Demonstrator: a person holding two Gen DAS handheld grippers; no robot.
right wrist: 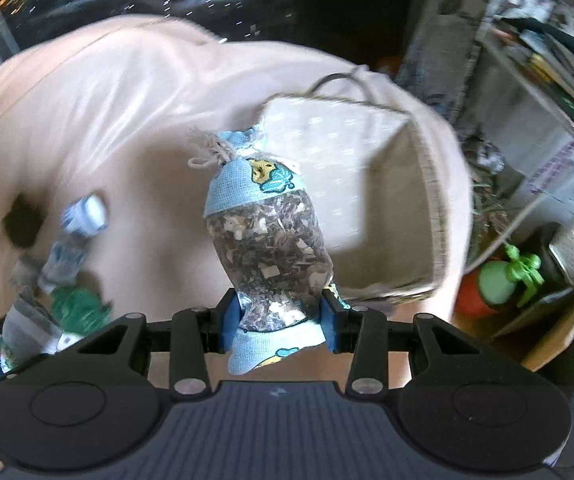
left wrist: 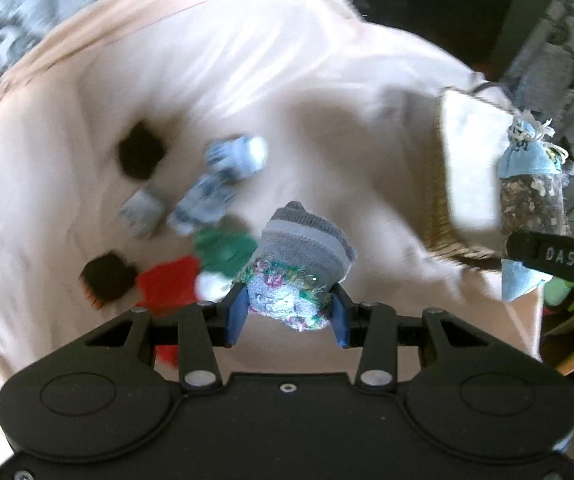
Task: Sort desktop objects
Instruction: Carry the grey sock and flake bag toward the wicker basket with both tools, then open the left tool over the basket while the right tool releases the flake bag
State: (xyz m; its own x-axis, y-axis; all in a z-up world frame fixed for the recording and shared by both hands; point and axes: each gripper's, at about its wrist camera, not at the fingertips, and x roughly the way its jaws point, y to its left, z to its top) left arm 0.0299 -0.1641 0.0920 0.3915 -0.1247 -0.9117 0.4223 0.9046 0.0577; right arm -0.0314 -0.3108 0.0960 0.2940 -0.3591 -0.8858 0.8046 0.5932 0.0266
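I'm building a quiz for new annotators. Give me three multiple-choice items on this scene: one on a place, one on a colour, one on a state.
1. Where does the basket sit?
A. on the peach cloth, beyond the sachet
B. on the floor
C. on a shelf

2. What colour is the cloth cap of the sachet in the right gripper?
A. red
B. light blue
C. black

3. What state is the left gripper in?
A. wide open, nothing held
B. out of view
C. shut on a rolled grey sock

Key: 1 A, its rim rests on the cloth; 2 B, the woven top is light blue; 3 C, both blue pads press the sock's sides.
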